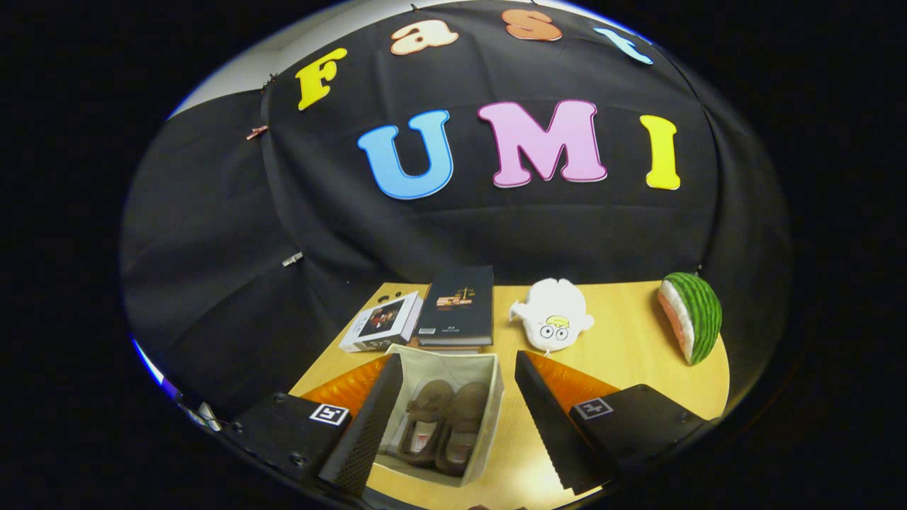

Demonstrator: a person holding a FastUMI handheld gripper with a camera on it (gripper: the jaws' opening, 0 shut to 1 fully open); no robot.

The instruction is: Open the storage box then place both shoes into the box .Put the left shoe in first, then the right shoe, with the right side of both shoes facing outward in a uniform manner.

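Well, the gripper point(457, 425) hung wide open above the pale fabric storage box point(489, 418) on the wooden table point(631, 354), holding nothing, its two black ridged fingers point(368, 425) spread so that the box sat between them. Inside that open box lay both brown suede shoes point(443, 425), side by side. Beyond the box rested a dark hardback book point(457, 304), a white boxed item point(382, 322), a white plush toy point(553, 315) and a watermelon-slice toy point(691, 315).
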